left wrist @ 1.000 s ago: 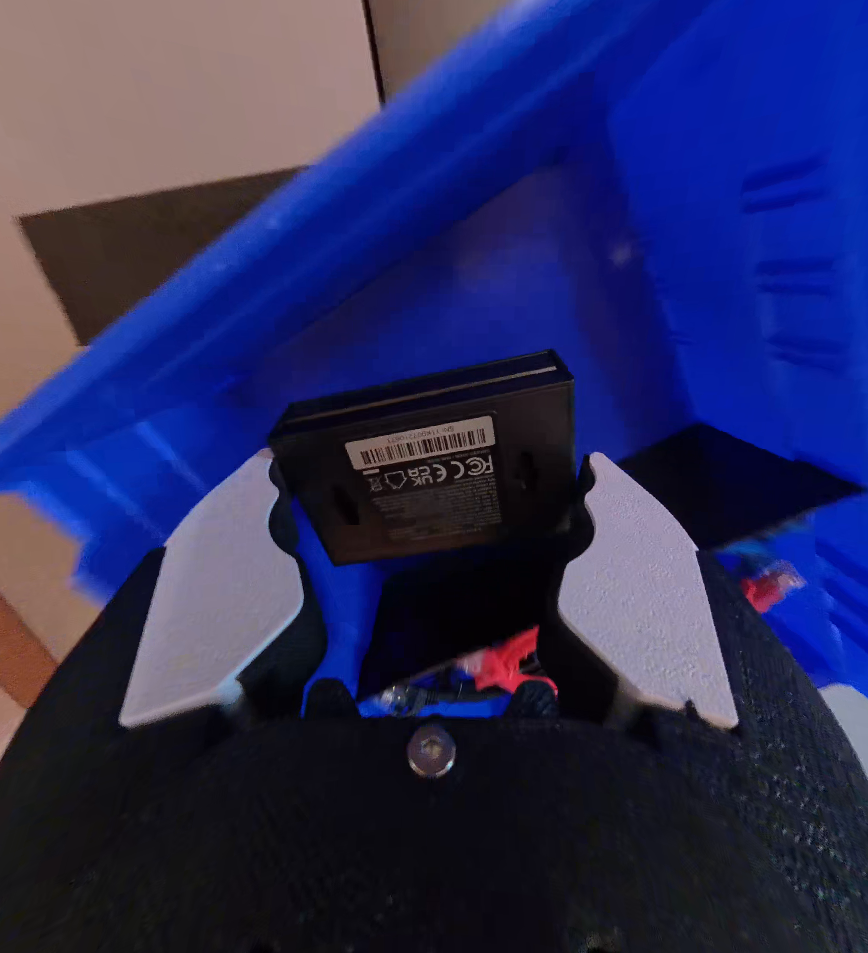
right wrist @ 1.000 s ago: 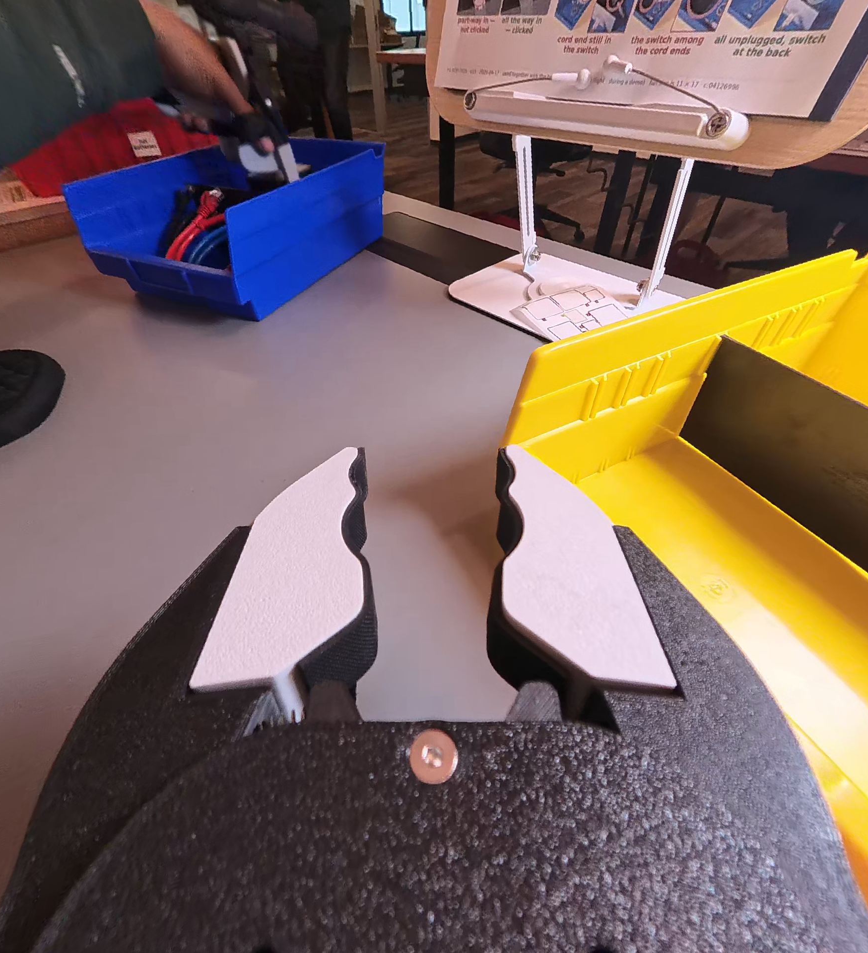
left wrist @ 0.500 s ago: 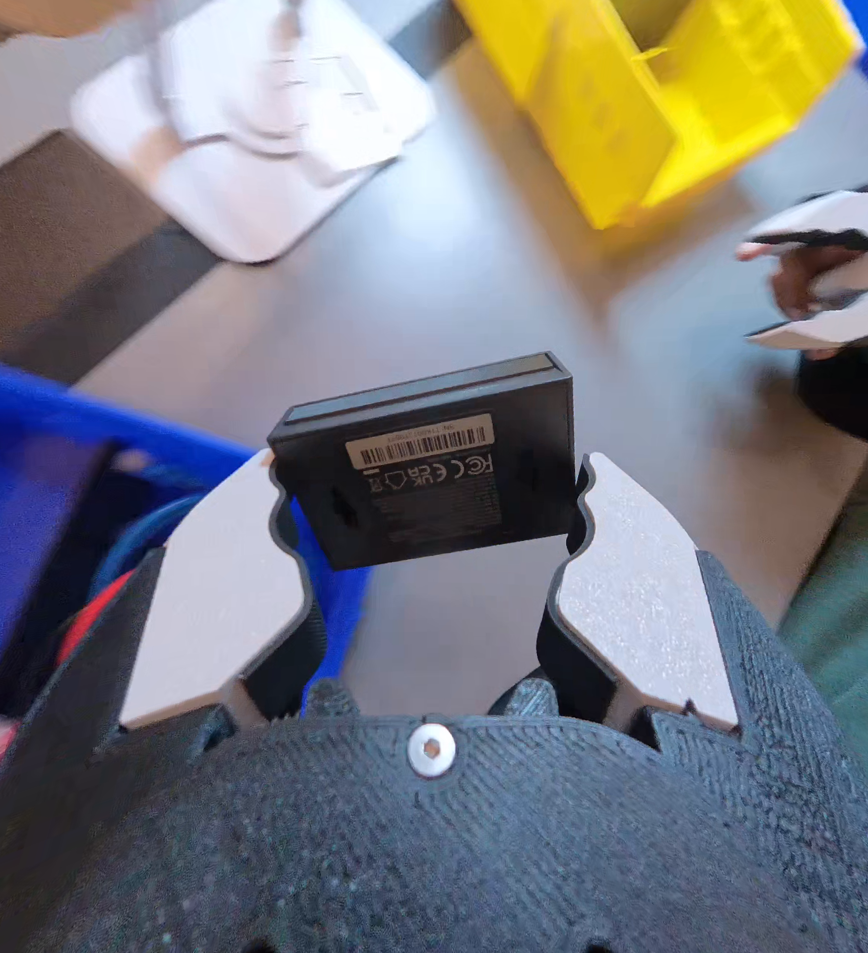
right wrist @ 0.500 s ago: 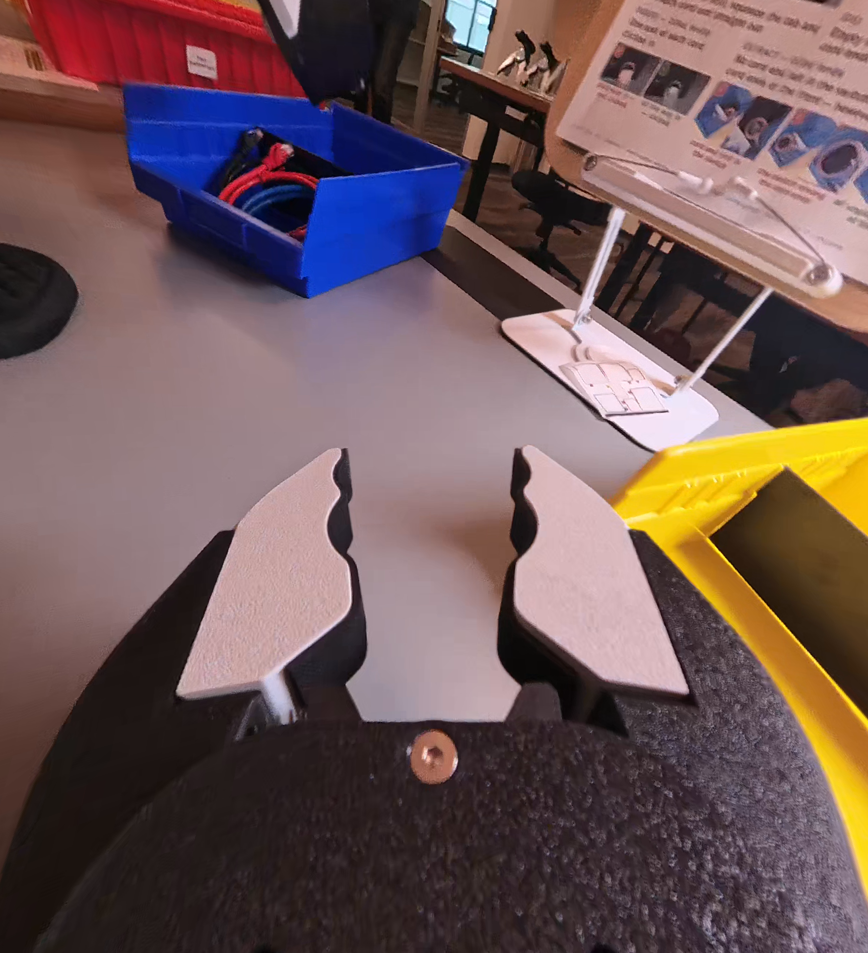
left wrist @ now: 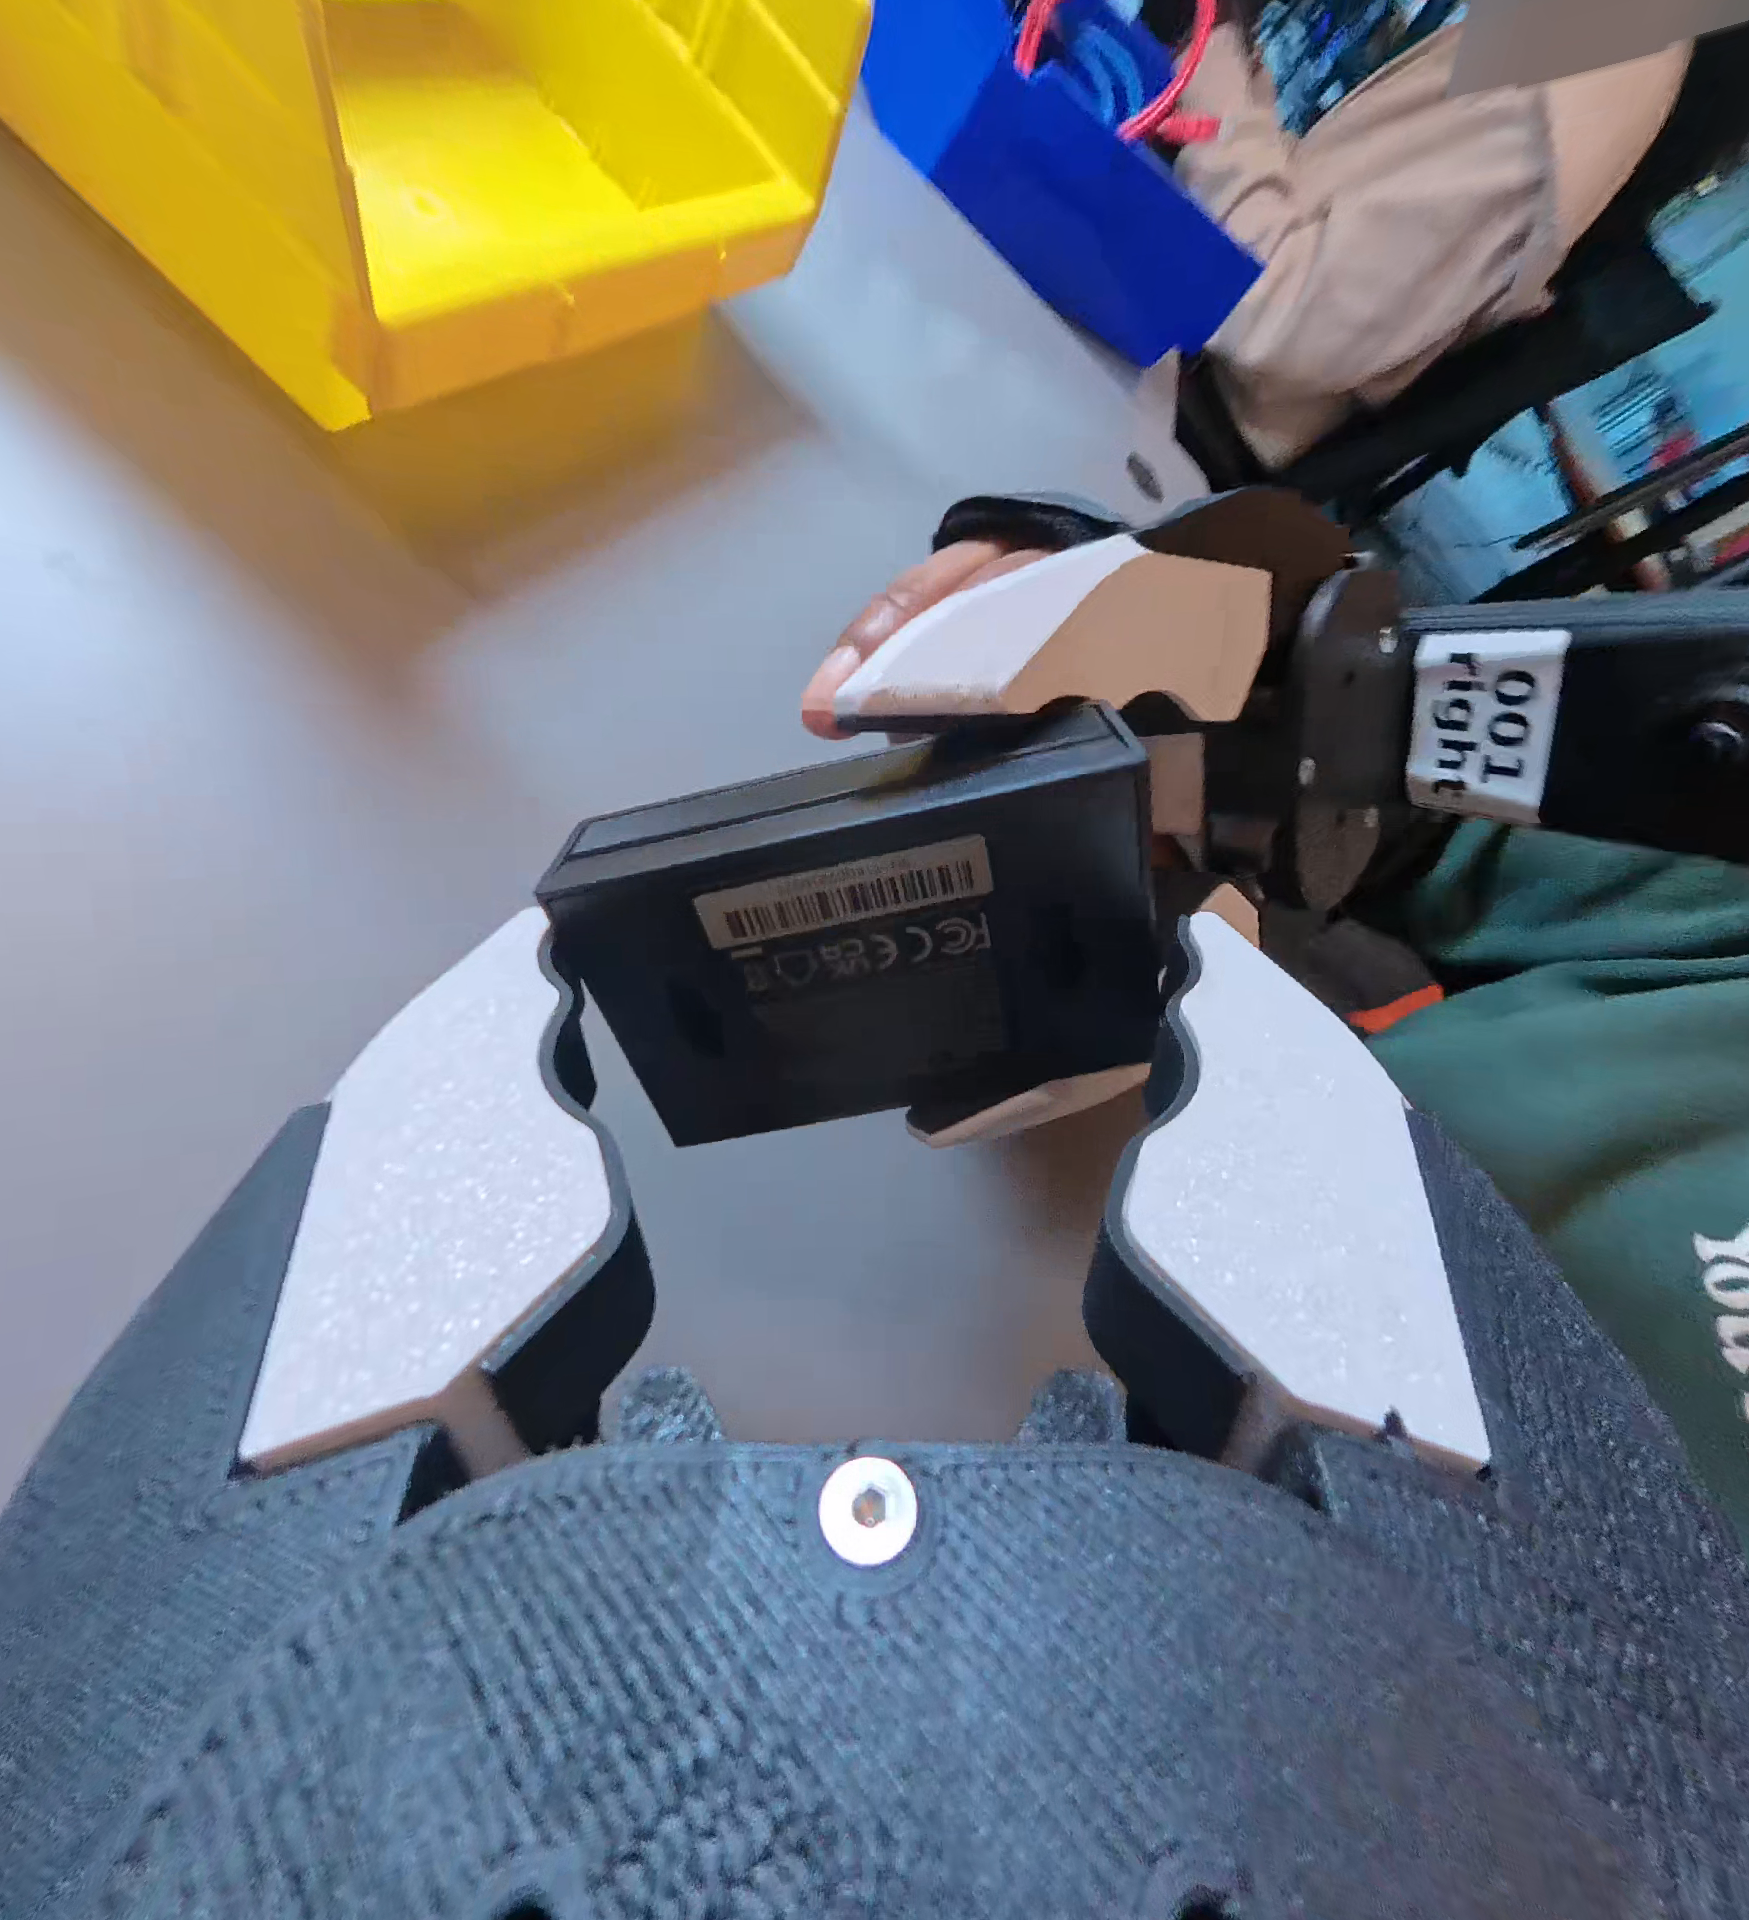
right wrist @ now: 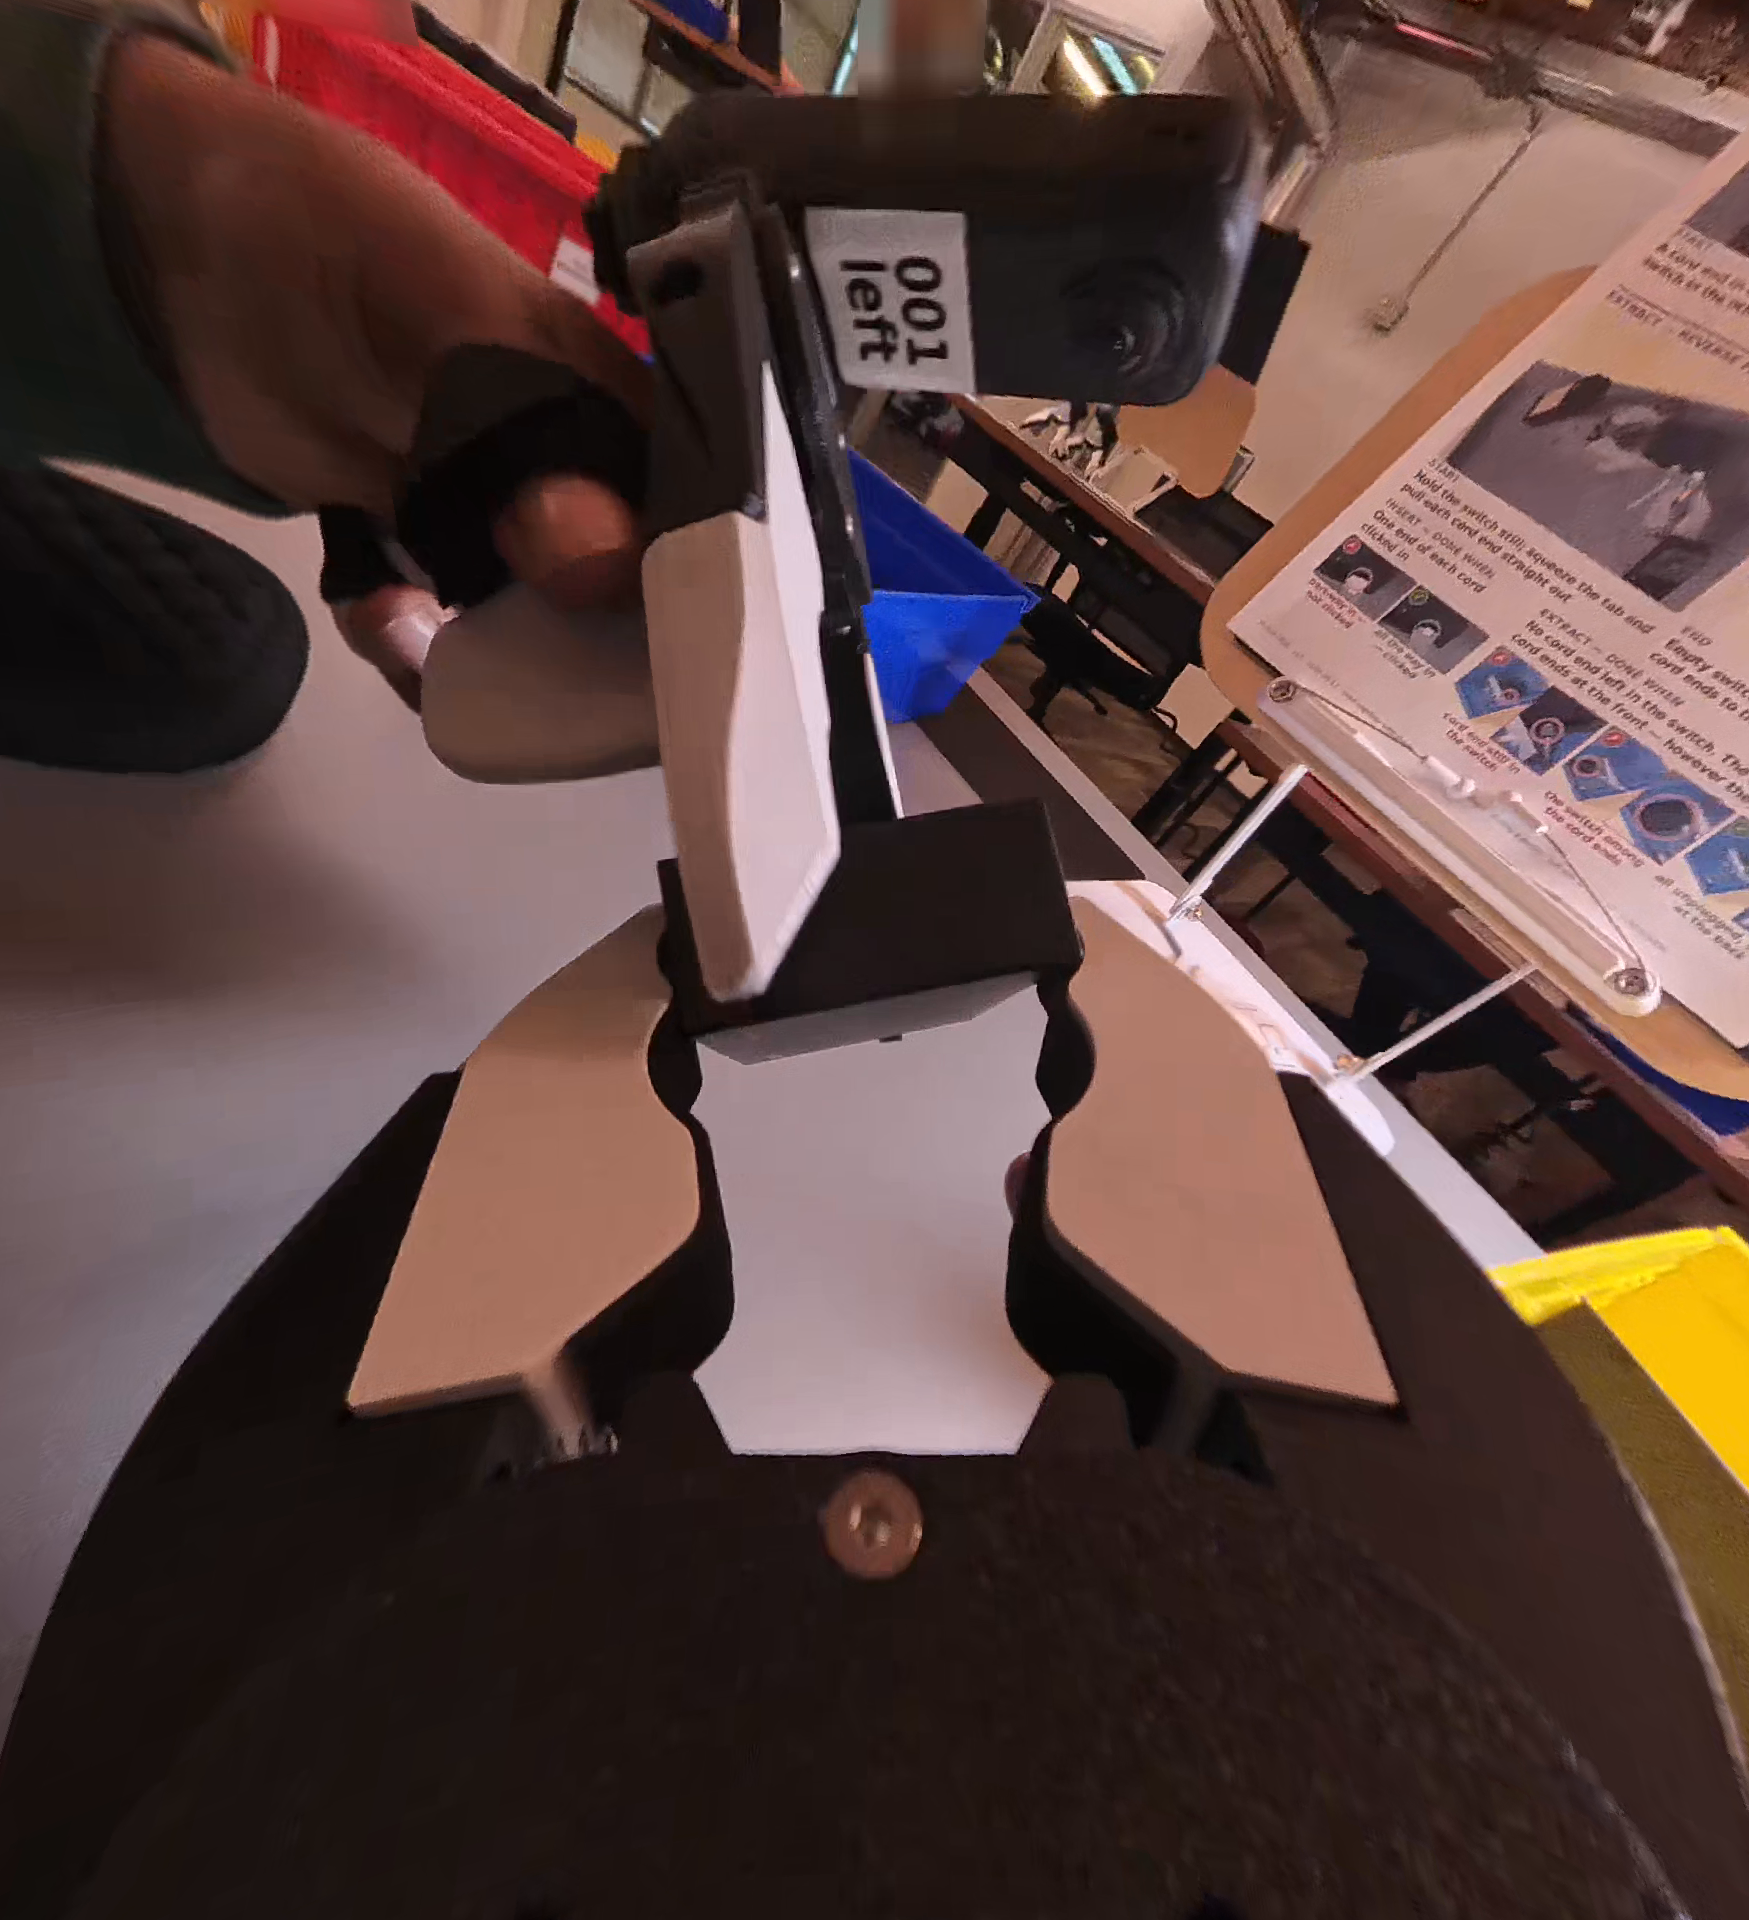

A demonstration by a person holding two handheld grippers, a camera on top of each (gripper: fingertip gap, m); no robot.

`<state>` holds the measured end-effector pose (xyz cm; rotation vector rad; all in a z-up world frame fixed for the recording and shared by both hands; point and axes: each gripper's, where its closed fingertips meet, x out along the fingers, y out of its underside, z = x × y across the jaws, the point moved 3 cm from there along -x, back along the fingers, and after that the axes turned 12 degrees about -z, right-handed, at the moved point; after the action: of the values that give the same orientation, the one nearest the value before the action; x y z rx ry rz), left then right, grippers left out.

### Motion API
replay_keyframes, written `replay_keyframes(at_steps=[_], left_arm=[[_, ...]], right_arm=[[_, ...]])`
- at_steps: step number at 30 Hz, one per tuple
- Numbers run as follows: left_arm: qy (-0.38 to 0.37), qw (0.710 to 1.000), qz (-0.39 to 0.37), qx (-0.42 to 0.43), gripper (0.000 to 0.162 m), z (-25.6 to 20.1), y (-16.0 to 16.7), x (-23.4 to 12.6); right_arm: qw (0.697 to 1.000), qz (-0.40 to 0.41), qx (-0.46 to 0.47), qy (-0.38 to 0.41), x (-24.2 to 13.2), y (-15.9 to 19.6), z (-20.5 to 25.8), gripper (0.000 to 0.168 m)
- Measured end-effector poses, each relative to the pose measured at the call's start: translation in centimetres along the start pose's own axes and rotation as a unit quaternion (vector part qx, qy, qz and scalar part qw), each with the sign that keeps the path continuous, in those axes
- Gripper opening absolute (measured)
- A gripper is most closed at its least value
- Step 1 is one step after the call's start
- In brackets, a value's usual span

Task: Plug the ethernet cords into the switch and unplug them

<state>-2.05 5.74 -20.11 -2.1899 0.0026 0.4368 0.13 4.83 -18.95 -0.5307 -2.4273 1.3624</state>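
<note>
The black switch is held above the grey table, its labelled underside towards the left wrist camera. My left gripper is shut on its two short ends. My right gripper comes in from the right, one finger on the far long edge and one on the near edge. In the right wrist view the switch sits between my right gripper's fingertips, both touching it, while my left gripper holds it from above. Red and blue ethernet cords lie in the blue bin.
A yellow bin stands on the table, also at the right in the right wrist view. An instruction board on a white stand is behind. A black pad lies at the left. The person's green sleeve is close. Less than 4 cm separates the two grippers' tips.
My left gripper carried the switch out of the blue bin and across to the right gripper. My right gripper opened wider, moved up and closed around the switch.
</note>
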Motion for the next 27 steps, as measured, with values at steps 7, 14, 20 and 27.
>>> replay_keyframes(at_steps=[7,14,20,27], left_arm=[[-0.021,0.973,-0.108,0.205,0.097,0.0,-1.5,-3.7],[-0.202,0.854,-0.061,0.476,0.069,0.0,-0.5,-1.9],[-0.208,0.802,-0.022,0.559,0.031,0.3,0.5,-2.4],[-0.039,0.876,-0.122,0.465,0.027,-1.9,-0.7,-5.9]], right_arm=[[0.915,-0.085,0.395,-0.01,-1.5,0.0,-4.7,0.064],[0.744,-0.087,0.662,-0.032,-0.4,2.4,-3.5,0.065],[0.734,-0.059,0.668,-0.107,0.0,2.3,-1.1,0.065],[0.92,-0.05,0.34,-0.188,-1.2,0.3,-0.6,0.066]])
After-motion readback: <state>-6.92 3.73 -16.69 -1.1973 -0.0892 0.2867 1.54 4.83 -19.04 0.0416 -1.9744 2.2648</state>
